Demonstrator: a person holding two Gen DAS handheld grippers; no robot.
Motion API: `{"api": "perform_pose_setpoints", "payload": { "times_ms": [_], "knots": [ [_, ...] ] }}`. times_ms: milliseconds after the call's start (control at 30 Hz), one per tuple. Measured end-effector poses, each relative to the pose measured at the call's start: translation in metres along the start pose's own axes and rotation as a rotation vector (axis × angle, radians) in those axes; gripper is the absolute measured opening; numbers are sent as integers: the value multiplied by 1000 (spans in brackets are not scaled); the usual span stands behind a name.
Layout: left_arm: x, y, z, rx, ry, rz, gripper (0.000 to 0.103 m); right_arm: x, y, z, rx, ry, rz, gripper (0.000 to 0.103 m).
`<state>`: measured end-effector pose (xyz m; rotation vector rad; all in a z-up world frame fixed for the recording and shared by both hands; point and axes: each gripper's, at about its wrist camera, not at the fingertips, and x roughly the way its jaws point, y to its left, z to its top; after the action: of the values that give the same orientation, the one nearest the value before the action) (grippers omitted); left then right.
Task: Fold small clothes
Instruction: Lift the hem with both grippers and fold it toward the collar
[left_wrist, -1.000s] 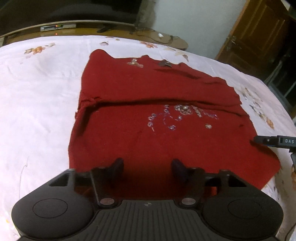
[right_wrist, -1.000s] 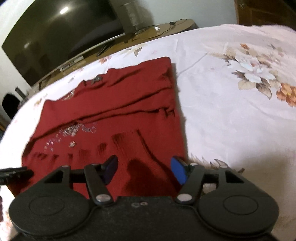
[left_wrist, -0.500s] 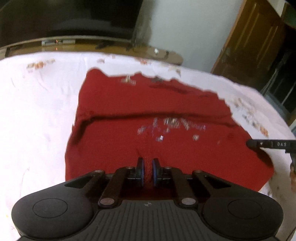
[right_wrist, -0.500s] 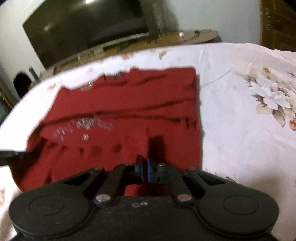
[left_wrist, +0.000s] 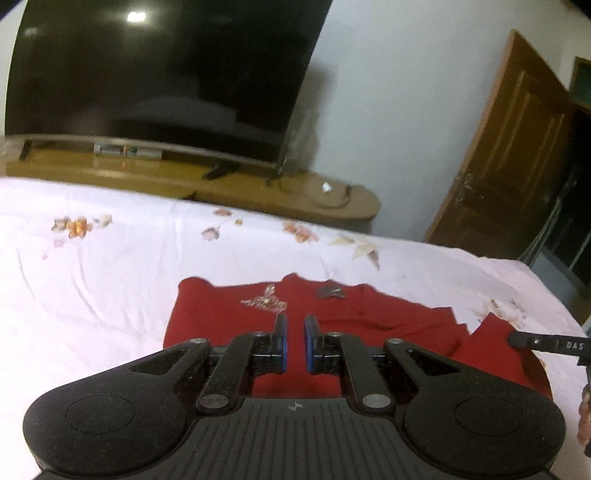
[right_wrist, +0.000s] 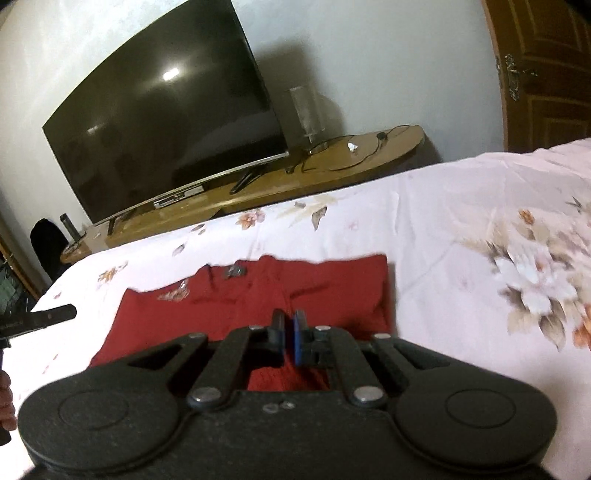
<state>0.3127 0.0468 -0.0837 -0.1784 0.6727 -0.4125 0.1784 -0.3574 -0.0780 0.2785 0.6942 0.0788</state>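
Note:
A dark red garment (left_wrist: 388, 325) with sequin decoration lies on the white floral bedsheet (left_wrist: 92, 288); it also shows in the right wrist view (right_wrist: 325, 291). My left gripper (left_wrist: 294, 341) is shut on the garment's near hem and holds it raised. My right gripper (right_wrist: 289, 338) is likewise shut on the near hem. Red cloth fills the narrow gap between each pair of fingers. The right gripper's tip shows at the right edge of the left wrist view (left_wrist: 546, 345). The cloth under the gripper bodies is hidden.
A large dark television (right_wrist: 166, 122) stands on a low wooden cabinet (right_wrist: 295, 181) beyond the bed's far edge. A brown wooden door (left_wrist: 509, 162) is at the right. The sheet (right_wrist: 480, 240) extends to the right of the garment.
Both grippers closed on the garment's near hem, then lifted it and tilted up, so the television and wall now fill the upper views. Less of the garment shows.

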Motion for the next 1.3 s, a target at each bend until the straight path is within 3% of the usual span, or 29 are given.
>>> {"api": "perform_pose_setpoints", "payload": {
  "times_ms": [100, 167, 233, 267, 333, 467, 500, 533, 600, 667, 700, 733, 767, 1000, 1133, 1167, 1200, 1233, 1267, 1300],
  "knots": [
    [9, 6, -7, 21, 118, -28, 9, 19, -3, -2, -16, 60, 6, 5],
    [16, 11, -21, 21, 210, -27, 19, 25, -6, -12, -22, 94, -1, 6],
    [21, 13, -34, -1, 258, 6, 93, 32, -11, -25, -14, 137, -12, 6],
    [18, 14, -40, -15, 238, 24, 101, 33, -13, -31, -5, 153, -15, 6],
    [11, 14, -48, -12, 187, 16, 103, 31, -15, -40, 10, 169, -13, 7],
    [16, 14, -62, -4, 251, 4, 102, 30, -14, -53, 15, 185, -16, 7],
    [16, 13, -65, -1, 258, -9, 88, 30, -14, -55, 21, 186, -17, 8],
    [17, 11, -68, 12, 274, -18, 68, 29, -14, -57, 28, 184, -17, 9],
    [23, 6, -76, 36, 316, -15, 50, 27, -15, -59, 38, 177, -14, 10],
    [25, 4, -80, 48, 312, -15, 49, 27, -16, -59, 42, 175, -15, 10],
    [25, 5, -80, 42, 308, -26, 41, 27, -17, -59, 49, 175, -15, 11],
    [26, 7, -79, 34, 307, -30, 14, 27, -18, -59, 55, 174, -16, 11],
    [25, 8, -79, 25, 307, -32, 8, 27, -19, -60, 58, 174, -21, 12],
    [18, 0, -83, 24, 265, -61, 8, 45, -24, -55, 84, 197, -5, 32],
    [9, -1, -78, 80, 212, 44, 9, 51, -19, -61, 52, 218, -12, 35],
    [11, -1, -77, 93, 225, 74, 13, 50, -19, -61, 50, 217, -11, 35],
    [11, 0, -76, 101, 232, 87, 40, 49, -20, -61, 54, 217, -11, 35],
    [12, 2, -75, 96, 240, 97, 87, 49, -21, -61, 60, 218, -10, 35],
    [12, 3, -75, 86, 230, 109, 102, 49, -22, -60, 66, 218, -8, 35],
    [8, 3, -75, 82, 196, 117, 103, 50, -22, -60, 67, 219, -9, 35]
  ]
}}
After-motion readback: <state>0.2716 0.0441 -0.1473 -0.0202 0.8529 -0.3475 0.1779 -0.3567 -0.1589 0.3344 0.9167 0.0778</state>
